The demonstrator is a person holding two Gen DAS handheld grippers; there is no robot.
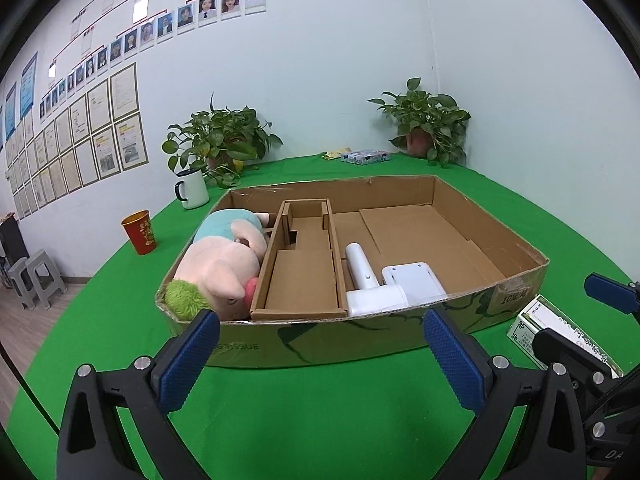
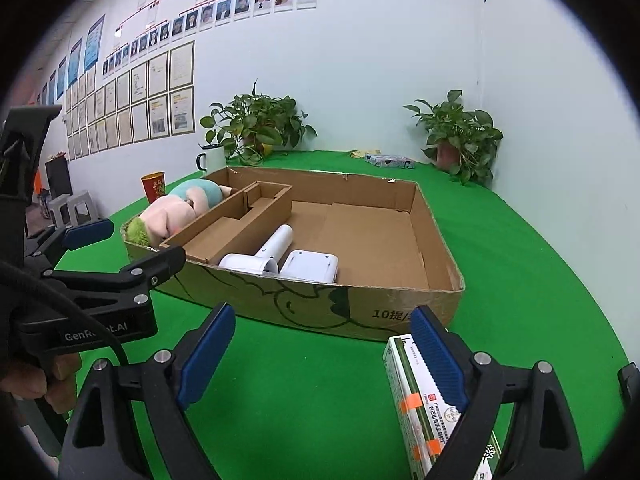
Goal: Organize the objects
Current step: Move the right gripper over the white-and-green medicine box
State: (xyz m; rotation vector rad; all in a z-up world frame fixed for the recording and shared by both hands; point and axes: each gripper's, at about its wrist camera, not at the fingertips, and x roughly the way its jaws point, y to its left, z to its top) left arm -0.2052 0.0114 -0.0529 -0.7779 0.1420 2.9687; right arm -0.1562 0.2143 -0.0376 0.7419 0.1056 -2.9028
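Note:
A shallow cardboard box (image 1: 400, 184) (image 2: 320, 308) lies on the green table. Inside it are a pink plush pig (image 1: 224, 264) (image 2: 168, 212) at the left, a cardboard insert (image 1: 304, 280), a white hair dryer (image 1: 364, 272) (image 2: 272, 248) and a white device (image 1: 416, 280) (image 2: 312, 266). My left gripper (image 1: 320, 360) (image 2: 144, 240) stands open before the box's front wall, holding nothing. My right gripper (image 2: 322, 360) (image 1: 576, 316) is open too. A green and white medicine box (image 2: 416, 400) (image 1: 560, 324) lies on the table at its right finger, in front of the box's right corner.
A white mug (image 1: 194, 190) and a red cup (image 1: 140, 232) stand left of the box. Two potted plants (image 1: 220, 140) (image 1: 428, 120) and a tissue pack (image 1: 364, 156) sit along the back wall. Grey stools (image 1: 36, 276) stand beyond the table's left edge.

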